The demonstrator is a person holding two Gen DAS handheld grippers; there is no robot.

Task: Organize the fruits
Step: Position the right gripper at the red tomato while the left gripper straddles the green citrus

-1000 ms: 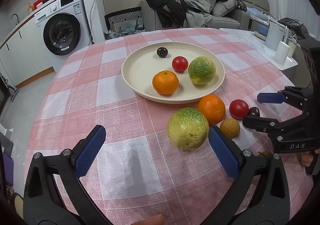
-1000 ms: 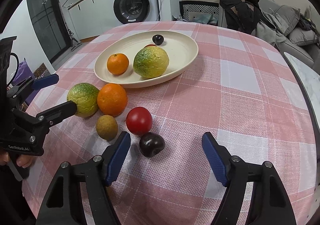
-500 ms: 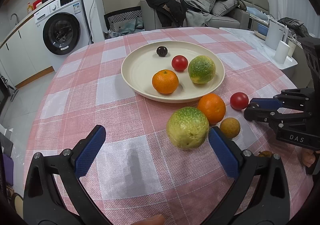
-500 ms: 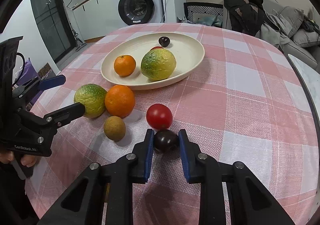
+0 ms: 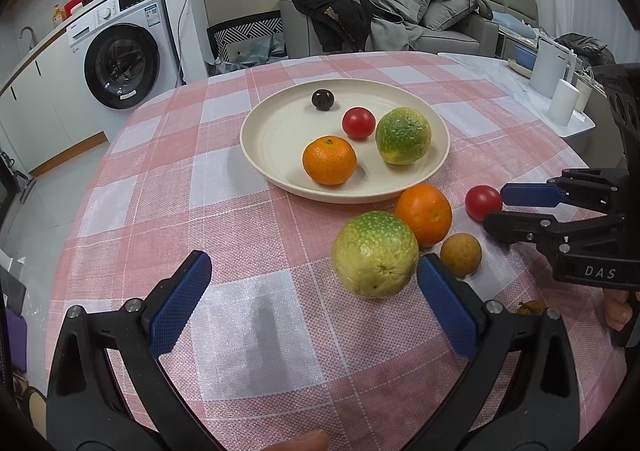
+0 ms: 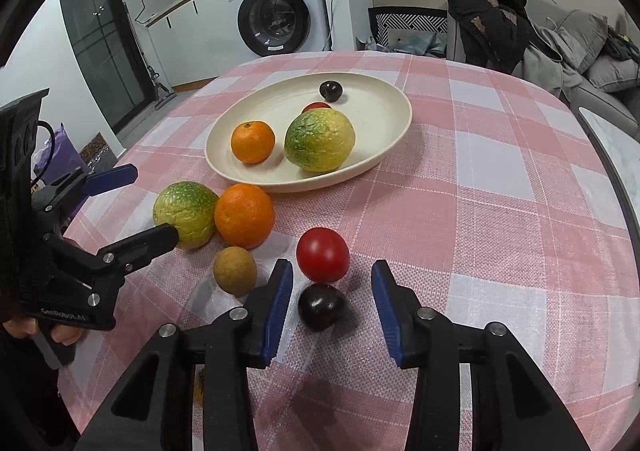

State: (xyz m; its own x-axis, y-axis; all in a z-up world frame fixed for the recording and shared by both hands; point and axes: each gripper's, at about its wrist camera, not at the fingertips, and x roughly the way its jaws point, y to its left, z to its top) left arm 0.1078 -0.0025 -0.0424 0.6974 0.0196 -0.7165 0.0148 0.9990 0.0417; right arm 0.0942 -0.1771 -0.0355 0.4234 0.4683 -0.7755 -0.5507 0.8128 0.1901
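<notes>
A cream plate (image 5: 276, 131) (image 6: 384, 111) holds an orange, a green citrus, a red tomato and a dark plum. On the checked cloth in front of it lie a green citrus (image 5: 374, 253) (image 6: 186, 213), an orange (image 5: 425, 214) (image 6: 244, 215), a small brown fruit (image 5: 461, 254) (image 6: 235, 270), a red tomato (image 5: 482, 202) (image 6: 322, 254) and a dark plum (image 6: 321, 306). My right gripper (image 6: 331, 301) is open around the plum, its pads apart from it. My left gripper (image 5: 312, 299) is open and empty, its right finger beside the near green citrus.
A white side table (image 5: 520, 91) with cups stands to the right of the round table. A washing machine (image 5: 120, 51), a chair and a sofa with clothes stand behind. A small brown scrap (image 5: 532, 307) lies near the table's front edge.
My right gripper, shut on the dark plum half a second ago, has opened; the plum rests between its pads. The left gripper has barely moved.
</notes>
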